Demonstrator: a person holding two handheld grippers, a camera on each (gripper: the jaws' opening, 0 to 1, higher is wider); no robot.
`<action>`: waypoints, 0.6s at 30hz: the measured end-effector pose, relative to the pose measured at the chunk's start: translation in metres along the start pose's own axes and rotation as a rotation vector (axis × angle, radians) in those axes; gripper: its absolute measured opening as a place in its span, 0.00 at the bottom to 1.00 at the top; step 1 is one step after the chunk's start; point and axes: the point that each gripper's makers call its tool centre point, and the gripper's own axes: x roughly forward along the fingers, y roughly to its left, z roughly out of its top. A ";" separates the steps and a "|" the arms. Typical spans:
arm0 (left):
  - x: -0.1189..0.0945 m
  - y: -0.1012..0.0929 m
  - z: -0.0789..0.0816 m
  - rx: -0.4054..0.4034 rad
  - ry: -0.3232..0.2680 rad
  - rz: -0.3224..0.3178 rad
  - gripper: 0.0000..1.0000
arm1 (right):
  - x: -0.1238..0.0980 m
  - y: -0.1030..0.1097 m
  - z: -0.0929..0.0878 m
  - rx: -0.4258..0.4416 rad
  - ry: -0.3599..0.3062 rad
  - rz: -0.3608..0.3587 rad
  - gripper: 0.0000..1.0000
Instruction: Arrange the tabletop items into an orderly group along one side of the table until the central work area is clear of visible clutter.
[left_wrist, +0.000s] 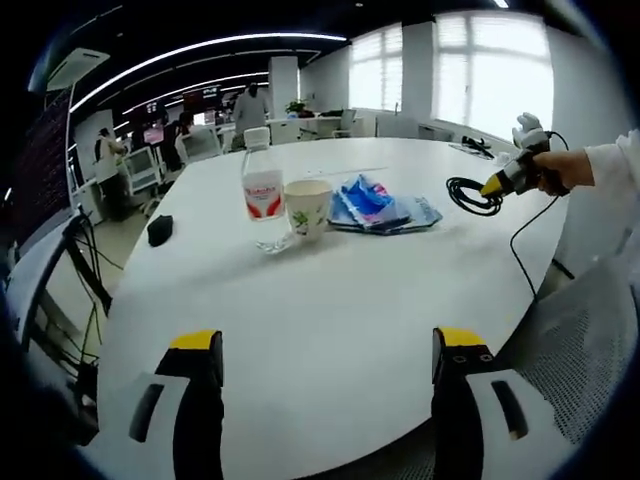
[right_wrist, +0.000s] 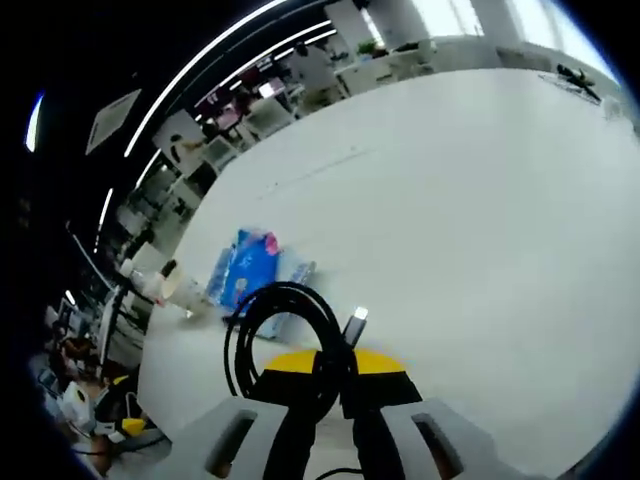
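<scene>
Cable (right_wrist: 285, 335), black & coiled, is clamped in right gripper (right_wrist: 335, 385) above white table (left_wrist: 330, 330). Left gripper (left_wrist: 328, 345) jaws spread, holding nothing, near bottle (left_wrist: 262, 194), cup (left_wrist: 307, 207), blue packets (left_wrist: 375, 205).

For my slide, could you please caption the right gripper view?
Right gripper shut on coiled black cable above white table.

The place was an open-plan office. A large white meeting table (left_wrist: 330, 300) stood in the front, and at 11 o'clock behind it there were rows of desks (left_wrist: 300, 128) with white chairs (left_wrist: 257, 138) and several people (left_wrist: 250, 105) at work. Long light strips (left_wrist: 200, 50) ran across the dark ceiling, and big bright windows (left_wrist: 490, 70) were at 1 o'clock.
</scene>
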 end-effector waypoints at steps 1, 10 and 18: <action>0.000 0.001 -0.001 0.004 0.004 0.004 0.88 | 0.000 -0.003 0.001 -0.001 0.000 -0.002 0.07; 0.001 0.007 -0.002 0.020 0.028 0.047 0.88 | 0.010 -0.027 0.001 0.059 0.017 0.009 0.08; 0.002 0.014 -0.007 0.010 0.049 0.075 0.88 | 0.023 -0.034 -0.007 0.062 0.058 0.012 0.08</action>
